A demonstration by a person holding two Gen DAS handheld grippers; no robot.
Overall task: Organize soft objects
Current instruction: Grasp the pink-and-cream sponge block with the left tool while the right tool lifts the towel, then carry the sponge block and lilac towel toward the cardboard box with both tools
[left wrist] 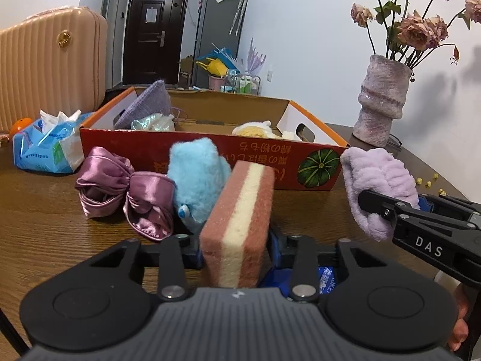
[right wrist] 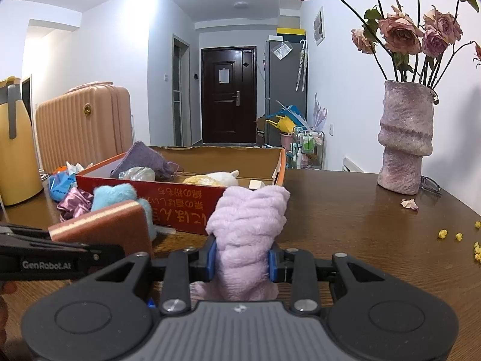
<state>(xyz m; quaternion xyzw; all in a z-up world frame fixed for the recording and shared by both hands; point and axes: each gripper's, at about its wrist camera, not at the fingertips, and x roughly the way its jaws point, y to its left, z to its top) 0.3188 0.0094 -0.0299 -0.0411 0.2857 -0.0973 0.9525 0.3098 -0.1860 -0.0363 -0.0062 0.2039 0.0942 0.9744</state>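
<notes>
My left gripper [left wrist: 237, 252] is shut on a pink-and-cream sponge [left wrist: 240, 210], which stands on edge between its fingers just above the wooden table. My right gripper [right wrist: 242, 263] is shut on a fluffy lilac cloth [right wrist: 249, 228]; its blue pads press into both sides. Seen from the left wrist, that cloth [left wrist: 378, 180] hangs at the right. From the right wrist, the sponge [right wrist: 105, 228] shows at the left. Ahead stands an open red cardboard box [left wrist: 186, 150] holding a purple knit piece [left wrist: 147, 105] and a yellow-white plush [left wrist: 255, 129].
A blue plush [left wrist: 195, 174] and a purple satin bow [left wrist: 126, 186] lie in front of the box. A tissue pack [left wrist: 45, 147] sits left, a peach suitcase [left wrist: 51, 69] behind it. A vase of dried roses [right wrist: 405, 138], glasses [right wrist: 430, 185] and yellow crumbs [right wrist: 460, 236] are on the right.
</notes>
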